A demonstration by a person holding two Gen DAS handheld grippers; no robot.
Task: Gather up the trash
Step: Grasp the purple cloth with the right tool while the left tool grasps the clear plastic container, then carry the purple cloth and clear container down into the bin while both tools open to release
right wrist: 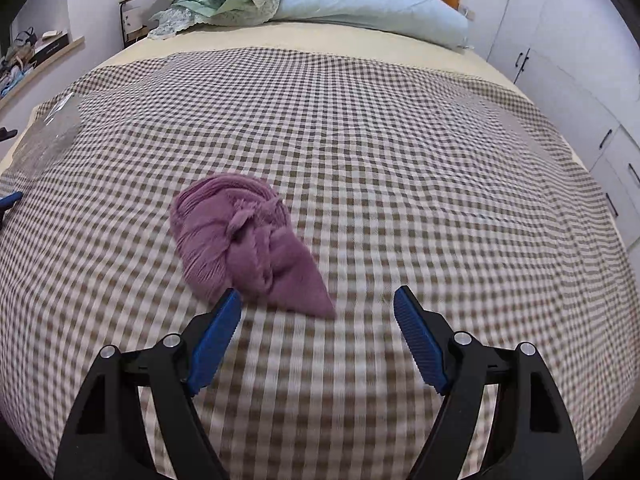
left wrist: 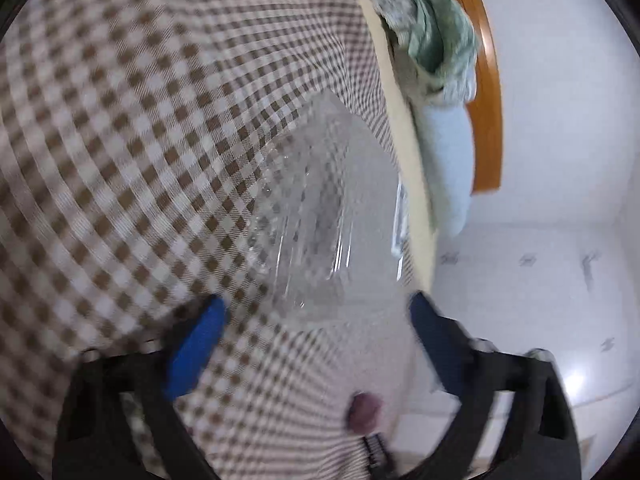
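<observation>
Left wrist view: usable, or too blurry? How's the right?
Left wrist view: heavy motion smear, clear plastic wrapper only a glinting shape on the checked blanket. Right wrist view: sharper, purple cloth crisp, blanket checks smear near the right gripper; fisheye bows the bed.

Checked bedspread [right wrist: 360, 140] lies open around the purple cloth [right wrist: 244, 240]; pillow [right wrist: 368, 4] far back.
</observation>
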